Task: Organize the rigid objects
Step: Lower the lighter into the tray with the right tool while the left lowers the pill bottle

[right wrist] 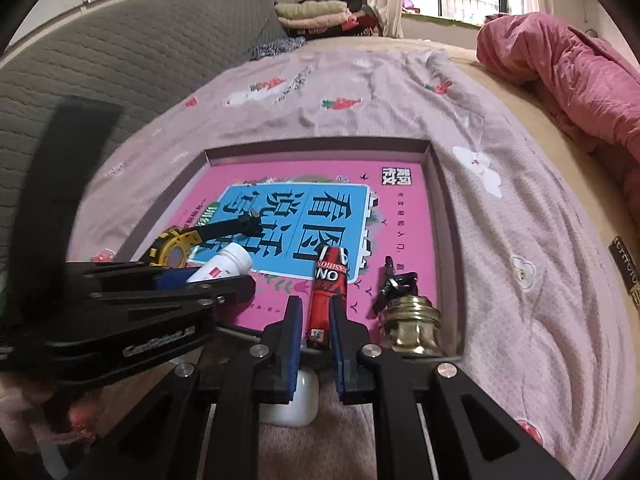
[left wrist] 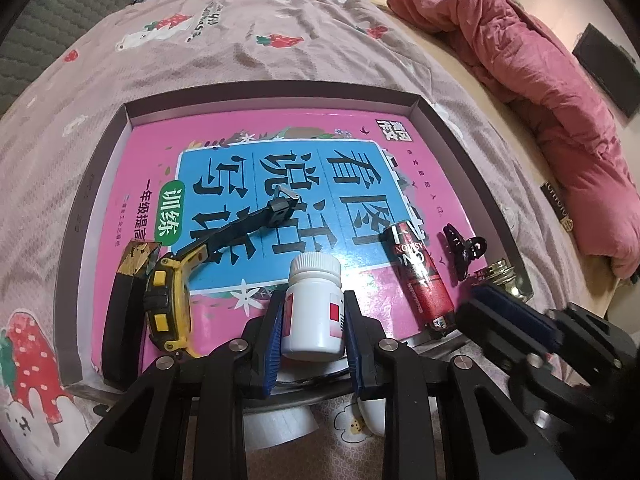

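Your left gripper (left wrist: 314, 320) is clamped on the white pill bottle (left wrist: 314, 312), blue pads pressed to both sides of its body, cap pointing away from you, right at the near edge of the shallow grey tray (left wrist: 430, 110). In your right gripper (right wrist: 316, 320) sits the base of the red can (right wrist: 330, 284), lying on its side along the fingers; the jaws stand narrow around it, and whether the pads (right wrist: 294, 332) actually press on it you cannot tell from the right wrist view. Both objects rest over the pink book (left wrist: 152, 148) that lines the tray floor. Left of the bottle lies the yellow-and-black tape measure (left wrist: 168, 304), its black strap stretched across the book cover, with a dark box with a gold-patterned end (left wrist: 124, 304) just beside it. Right of the can are a black hair claw (left wrist: 464, 250) and a brass-coloured fitting (right wrist: 414, 326) (in the tray's near right corner). The tray sits on a pale bedspread printed with strawberries (left wrist: 240, 40), with a rumpled pink quilt (left wrist: 540, 80) beyond.
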